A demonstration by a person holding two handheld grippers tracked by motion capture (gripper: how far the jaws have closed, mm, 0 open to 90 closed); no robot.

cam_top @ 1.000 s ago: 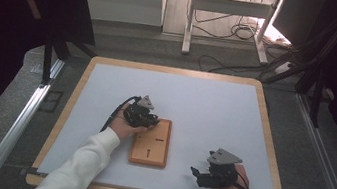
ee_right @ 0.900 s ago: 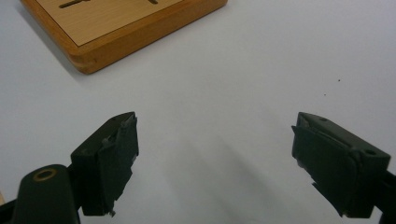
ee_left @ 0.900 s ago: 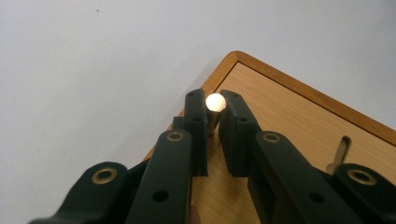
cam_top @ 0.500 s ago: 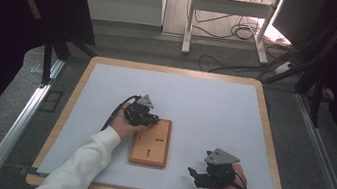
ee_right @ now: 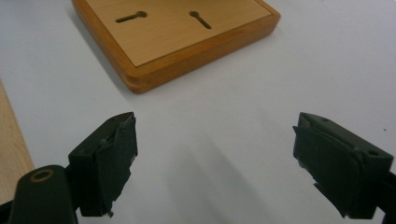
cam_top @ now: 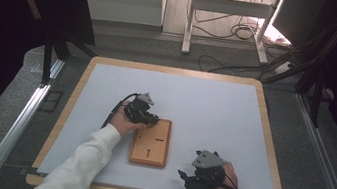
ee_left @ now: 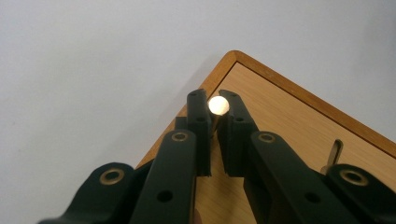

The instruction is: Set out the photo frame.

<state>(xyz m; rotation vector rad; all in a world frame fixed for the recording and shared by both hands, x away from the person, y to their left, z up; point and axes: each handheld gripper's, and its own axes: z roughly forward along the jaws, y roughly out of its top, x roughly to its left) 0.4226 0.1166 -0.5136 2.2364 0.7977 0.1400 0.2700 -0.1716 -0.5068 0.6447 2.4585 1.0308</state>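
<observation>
White matting covered the counter [cam_top: 216, 101]. Nearest, the right gripper [cam_top: 192, 181] idled, fingers spread wide and empty. Beyond, the wooden board [cam_top: 150, 142] lay flat, where the left gripper [ee_left: 212, 122] pinched a small brass pin [ee_left: 218, 105] (probably bound for a slot [ee_right: 131, 17]).

Left claw [cam_top: 151, 119] shifted slightly nearer over wooden board [cam_top: 150, 147] corner.

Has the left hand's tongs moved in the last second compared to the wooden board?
Yes, slightly. The left tongs have crept toward the person along the wooden board's left edge, near its far corner.
</observation>
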